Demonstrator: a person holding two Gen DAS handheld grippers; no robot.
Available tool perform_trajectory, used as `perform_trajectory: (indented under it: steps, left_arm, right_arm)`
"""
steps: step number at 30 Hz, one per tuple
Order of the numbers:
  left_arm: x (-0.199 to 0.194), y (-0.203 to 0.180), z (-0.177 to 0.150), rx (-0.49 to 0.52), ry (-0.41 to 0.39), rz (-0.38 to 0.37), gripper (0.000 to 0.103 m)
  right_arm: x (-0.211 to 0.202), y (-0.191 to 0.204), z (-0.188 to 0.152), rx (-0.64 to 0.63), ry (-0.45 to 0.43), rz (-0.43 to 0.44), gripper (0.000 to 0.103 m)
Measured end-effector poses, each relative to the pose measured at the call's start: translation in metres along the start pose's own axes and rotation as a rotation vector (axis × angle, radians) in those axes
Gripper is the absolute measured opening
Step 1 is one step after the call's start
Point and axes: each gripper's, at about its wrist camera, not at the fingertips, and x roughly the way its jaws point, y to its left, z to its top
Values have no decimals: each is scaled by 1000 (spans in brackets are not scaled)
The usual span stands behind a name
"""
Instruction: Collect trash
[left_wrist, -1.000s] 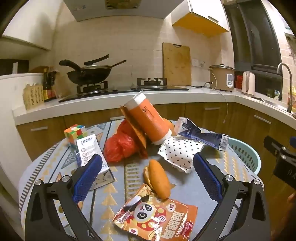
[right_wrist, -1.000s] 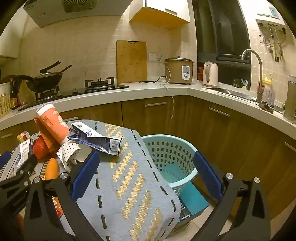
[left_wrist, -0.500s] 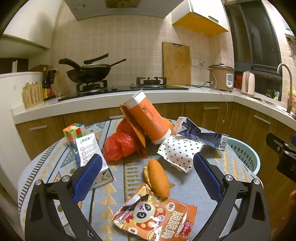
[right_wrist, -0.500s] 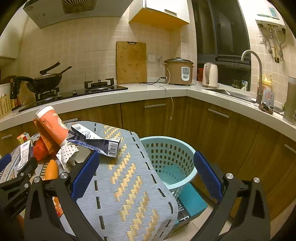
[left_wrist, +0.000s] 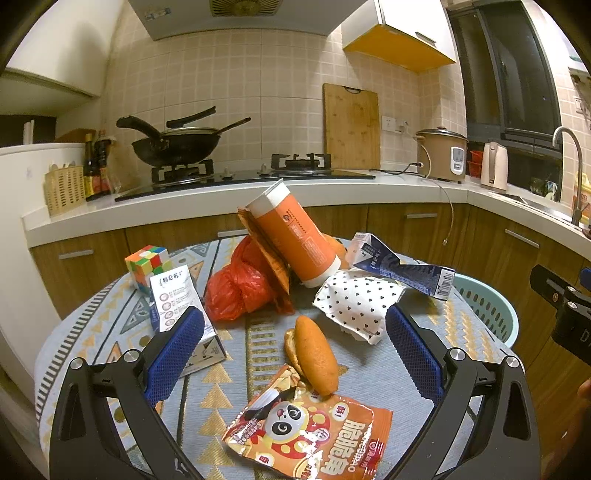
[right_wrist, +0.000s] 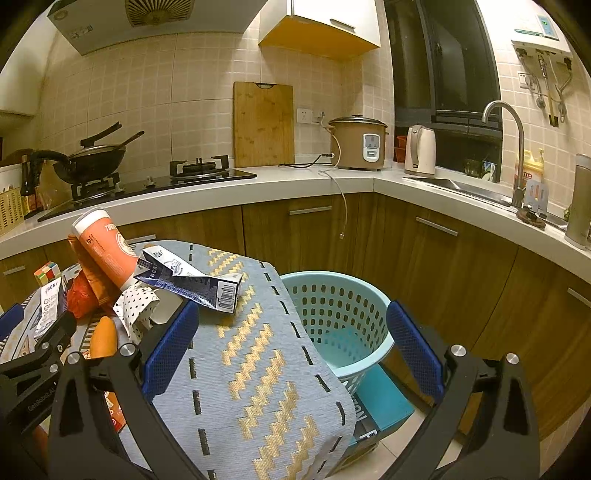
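Trash lies on a round table with a grey patterned cloth. An orange snack bag lies nearest, with a bread roll behind it. Further back are a red plastic bag, a tilted orange canister, a white heart-print wrapper and a flattened blue carton. My left gripper is open and empty above the roll. My right gripper is open and empty over the cloth's right edge, beside a light blue basket. The blue carton also shows there.
A white carton and a Rubik's cube sit at the table's left. The basket stands on the floor to the table's right. A counter with stove, wok, rice cooker and sink runs behind.
Both grippers have drifted slightly; the views shift a little. Nothing on the table has moved and both jaws stay open.
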Motion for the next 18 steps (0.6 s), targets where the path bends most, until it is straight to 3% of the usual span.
perform_trajectory:
  steps: [18]
  left_arm:
    - [0, 0, 0, 1, -3, -1, 95]
  right_arm:
    - [1, -2, 0, 7, 4, -7, 96]
